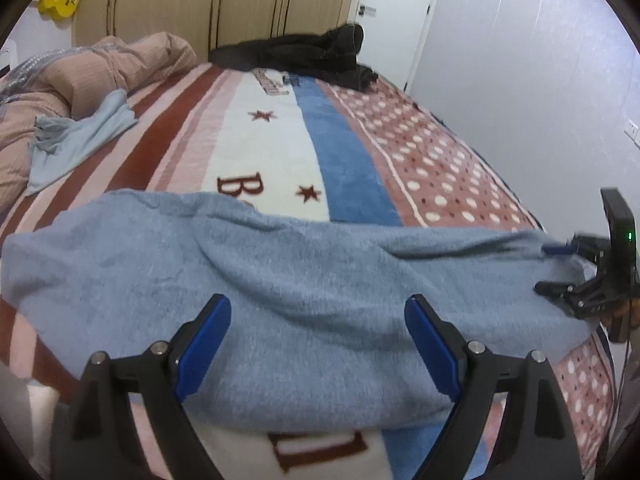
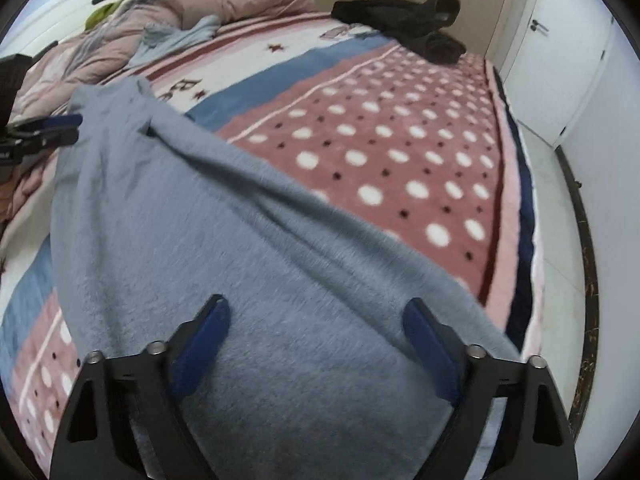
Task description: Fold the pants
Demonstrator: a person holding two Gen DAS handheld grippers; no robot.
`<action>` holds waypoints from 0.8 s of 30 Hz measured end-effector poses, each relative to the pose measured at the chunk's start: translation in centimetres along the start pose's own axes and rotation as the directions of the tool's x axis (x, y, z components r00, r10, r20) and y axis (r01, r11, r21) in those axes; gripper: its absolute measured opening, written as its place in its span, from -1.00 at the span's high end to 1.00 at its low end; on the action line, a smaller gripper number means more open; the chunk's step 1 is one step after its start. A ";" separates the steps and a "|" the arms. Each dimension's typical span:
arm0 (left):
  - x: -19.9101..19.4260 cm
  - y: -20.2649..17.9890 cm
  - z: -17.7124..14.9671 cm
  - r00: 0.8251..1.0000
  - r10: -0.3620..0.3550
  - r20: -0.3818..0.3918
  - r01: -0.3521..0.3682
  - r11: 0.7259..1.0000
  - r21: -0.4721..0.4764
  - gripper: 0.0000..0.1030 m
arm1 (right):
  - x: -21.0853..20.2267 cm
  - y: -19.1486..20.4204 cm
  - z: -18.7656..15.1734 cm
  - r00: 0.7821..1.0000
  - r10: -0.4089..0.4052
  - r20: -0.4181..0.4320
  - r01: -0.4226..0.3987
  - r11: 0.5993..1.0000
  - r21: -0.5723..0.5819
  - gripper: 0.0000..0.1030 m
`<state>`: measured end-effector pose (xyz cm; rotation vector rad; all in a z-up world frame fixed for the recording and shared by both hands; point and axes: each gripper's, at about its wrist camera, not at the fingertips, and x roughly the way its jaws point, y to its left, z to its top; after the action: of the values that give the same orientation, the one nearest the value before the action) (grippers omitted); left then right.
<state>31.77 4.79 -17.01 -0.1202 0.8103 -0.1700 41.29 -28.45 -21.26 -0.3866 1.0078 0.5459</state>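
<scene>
Pants (image 1: 280, 272) lie across blanket (image 1: 352, 152); black garment (image 1: 312, 54) beyond.

The blanket (image 1: 272, 148) on the bed is showing a large dark red letter "B" (image 1: 240, 189) on its white stripe, with the letters after it disappearing under the blue pants (image 1: 280, 272). Near the bottom edge another big red letter (image 1: 320, 450) is peeking out, too cut off to read. Smaller lettering (image 1: 274, 82) is running along the far end of the blanket, too blurred to make out.
</scene>
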 end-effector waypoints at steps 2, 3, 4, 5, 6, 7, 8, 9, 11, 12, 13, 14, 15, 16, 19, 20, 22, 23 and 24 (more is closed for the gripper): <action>0.3 0.2 -0.1 0.999 -0.005 0.044 0.005 1.000 -0.009 -0.68 | 0.2 0.0 -0.7 1.000 0.000 -0.004 0.001 1.000 0.016 -0.07; 0.6 0.3 -0.1 0.998 -0.006 0.056 0.007 1.000 -0.012 -0.68 | 0.1 -0.1 -1.0 1.000 -0.003 0.002 0.003 1.000 0.022 0.01; 0.8 0.4 -0.3 0.998 0.000 0.064 0.001 1.000 -0.014 -0.68 | -0.1 -0.2 -1.3 1.000 -0.006 0.003 0.005 1.000 0.028 0.22; 1.1 0.5 -0.5 0.997 0.013 0.076 -0.012 1.000 -0.018 -0.68 | -0.3 -0.3 -1.5 1.000 -0.021 0.003 0.021 0.999 0.032 0.56; 1.3 0.5 -0.6 0.997 0.014 0.082 -0.013 1.000 -0.017 -0.68 | -0.6 -0.5 -1.7 0.999 -0.050 0.008 0.050 0.998 0.034 0.75; 1.5 0.6 -0.8 0.996 0.003 0.084 -0.003 1.000 -0.008 -0.68 | -1.0 -0.6 -1.8 0.997 -0.074 0.015 0.073 0.997 0.037 0.87; 1.7 0.6 -1.1 0.996 0.001 0.086 -0.001 1.000 0.001 -0.68 | -1.2 -0.7 -1.8 0.997 -0.076 0.020 0.075 0.996 0.042 0.88; 1.7 0.8 -1.4 0.995 0.020 0.093 -0.021 1.000 0.004 -0.68 | -1.2 -0.7 -1.8 0.996 -0.083 0.022 0.082 0.996 0.043 0.88; 1.4 1.4 -1.7 0.994 0.018 0.108 -0.017 1.000 -0.018 -0.68 | -1.2 -0.1 -1.4 0.993 -0.117 0.013 0.117 0.993 0.016 0.89; 1.1 2.0 -1.8 0.992 -0.012 0.128 0.018 0.999 -0.041 -0.68 | -1.2 0.1 -1.1 0.990 -0.139 0.014 0.139 0.990 0.001 0.89; 0.8 2.4 -1.8 0.989 -0.028 0.146 0.036 0.998 -0.054 -0.68 | -1.3 0.2 -0.7 0.987 -0.158 0.022 0.158 0.987 -0.003 0.89; 0.6 2.6 -1.9 0.987 -0.032 0.157 0.042 0.997 -0.059 -0.68 | -1.4 0.2 -0.3 0.987 -0.157 0.031 0.157 0.988 0.006 0.88; 0.6 2.7 -1.9 0.986 -0.033 0.161 0.044 0.997 -0.063 -0.68 | -1.4 0.1 0.1 0.991 -0.131 0.032 0.130 0.991 0.014 0.85; 0.8 2.9 -2.0 0.987 -0.038 0.159 0.049 0.996 -0.068 -0.69 | -1.1 0.2 0.6 0.997 -0.081 0.014 0.081 0.997 0.015 0.79; 1.7 3.2 -2.2 0.991 -0.043 0.130 0.055 0.995 -0.084 -0.69 | 0.0 1.2 1.4 0.999 -0.036 -0.005 0.036 0.999 -0.020 0.00; 2.0 3.1 -2.3 0.992 -0.035 0.121 0.045 0.995 -0.083 -0.70 | 0.5 1.8 1.7 1.000 -0.016 -0.012 0.016 0.999 -0.035 -0.03; 2.6 2.7 -2.5 0.995 -0.008 0.100 0.015 0.998 -0.068 -0.71 | 1.6 2.8 2.2 0.999 -0.041 -0.027 0.039 0.997 -0.072 -0.18; 2.7 2.5 -2.6 0.995 0.003 0.098 0.003 0.998 -0.059 -0.73 | 1.9 2.9 2.6 0.998 -0.061 -0.019 0.060 0.995 -0.078 -0.30; 2.7 2.3 -2.6 0.995 0.007 0.099 -0.002 0.999 -0.051 -0.76 | 2.0 2.9 2.7 0.998 -0.068 -0.012 0.067 0.995 -0.073 -0.32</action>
<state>31.94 6.43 -21.12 -0.1729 0.7161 -0.1380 42.31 -24.13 -21.86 -0.4875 0.9871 0.5203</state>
